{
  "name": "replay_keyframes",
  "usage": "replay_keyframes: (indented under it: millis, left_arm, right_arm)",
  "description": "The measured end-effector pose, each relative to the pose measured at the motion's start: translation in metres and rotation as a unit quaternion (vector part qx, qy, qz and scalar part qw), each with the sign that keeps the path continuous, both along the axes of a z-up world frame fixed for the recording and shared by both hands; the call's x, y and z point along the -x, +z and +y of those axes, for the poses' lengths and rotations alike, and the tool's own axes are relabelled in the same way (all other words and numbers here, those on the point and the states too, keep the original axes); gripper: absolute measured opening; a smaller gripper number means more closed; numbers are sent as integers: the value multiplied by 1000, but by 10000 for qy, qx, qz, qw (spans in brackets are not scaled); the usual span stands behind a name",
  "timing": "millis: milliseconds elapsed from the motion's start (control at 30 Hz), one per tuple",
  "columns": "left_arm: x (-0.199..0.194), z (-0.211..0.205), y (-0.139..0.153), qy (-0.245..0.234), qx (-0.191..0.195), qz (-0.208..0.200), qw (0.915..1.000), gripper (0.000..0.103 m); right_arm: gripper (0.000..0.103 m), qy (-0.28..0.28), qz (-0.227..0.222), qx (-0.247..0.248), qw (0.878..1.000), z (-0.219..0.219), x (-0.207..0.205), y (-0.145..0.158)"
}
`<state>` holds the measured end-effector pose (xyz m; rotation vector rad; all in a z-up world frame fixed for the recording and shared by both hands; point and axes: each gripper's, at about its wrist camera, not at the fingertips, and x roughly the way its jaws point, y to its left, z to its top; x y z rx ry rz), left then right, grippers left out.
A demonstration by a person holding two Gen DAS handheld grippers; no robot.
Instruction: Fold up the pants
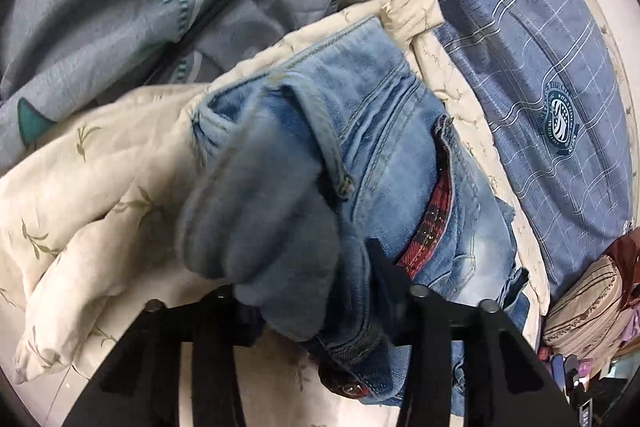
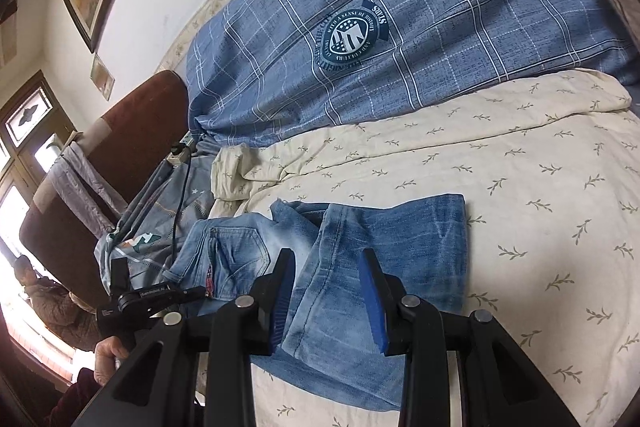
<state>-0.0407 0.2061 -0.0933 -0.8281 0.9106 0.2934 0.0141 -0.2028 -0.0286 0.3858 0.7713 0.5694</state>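
While the left gripper [image 1: 320, 291] clamps the jeans' [image 1: 384, 163] waistband to lift it, the right gripper [image 2: 326, 301] (jaws parted, gripping nothing) hovers over the legs on the bed [image 2: 520, 195].

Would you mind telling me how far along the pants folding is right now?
Done: the jeans lie on the cream quilt, legs apparently doubled back. In hand: the left tongs pinch the bunched waistband; denim sits between the right tongs, grip unclear. Left: the final folds.
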Motion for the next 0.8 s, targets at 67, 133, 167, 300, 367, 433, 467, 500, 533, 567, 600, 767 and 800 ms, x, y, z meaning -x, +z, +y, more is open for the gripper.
replay_keyframes:
  millis: [67, 133, 167, 300, 367, 433, 467, 500, 533, 567, 600, 767, 800]
  left_arm:
    - [2, 1, 0, 22, -46, -75, 10000, 36]
    - [2, -2, 4, 19, -140, -121, 9998, 31]
    - [3, -2, 5, 2, -185, -149, 9997, 27]
    - [4, -12, 22, -110, -553, -287, 9980, 22]
    - [5, -22, 36, -211, -830, -403, 9955, 20]
    - [6, -34, 51, -345, -1114, -555, 9916, 20]
    - [7, -41, 57, -418, -1261, -625, 9892, 20]
    - [9, -49, 66, -508, -1434, -703, 9859, 20]
    - [10, -59, 75, -616, -1628, -798, 9815, 20]
    - [9, -68, 81, -696, -1759, -871, 9781, 20]
    - [11, -78, 88, -815, -1936, -963, 9729, 19]
    - [11, -151, 114, -1592, -2929, -1246, 9345, 19]
    - [13, -160, 116, -1693, -3016, -1277, 9295, 19]
  right_arm:
    - [36, 30, 21, 58, 10000, 3, -1, -2]
    - [36, 44, 87, 166, 9998, 6, -3, -6]
    - [36, 42, 139, 234, 9996, 8, -4, -9]
    - [36, 9, 448, 549, 9975, 15, -11, -24]
    - [36, -19, 561, 639, 9964, 15, -14, -30]
    - [36, -88, 581, 609, 9964, 11, -16, -30]
    - [36, -131, 576, 560, 9967, 8, -16, -29]
    - [36, -188, 559, 508, 9970, 4, -16, -28]
    - [36, -293, 536, 433, 9972, -2, -16, -26]
    - [36, -366, 535, 374, 9972, -7, -17, -24]
    - [36, -478, 544, 268, 9970, -15, -18, -23]
    - [36, -1055, 624, -249, 9921, -57, -23, -17]
    - [36, -1177, 644, -332, 9904, -66, -24, -16]
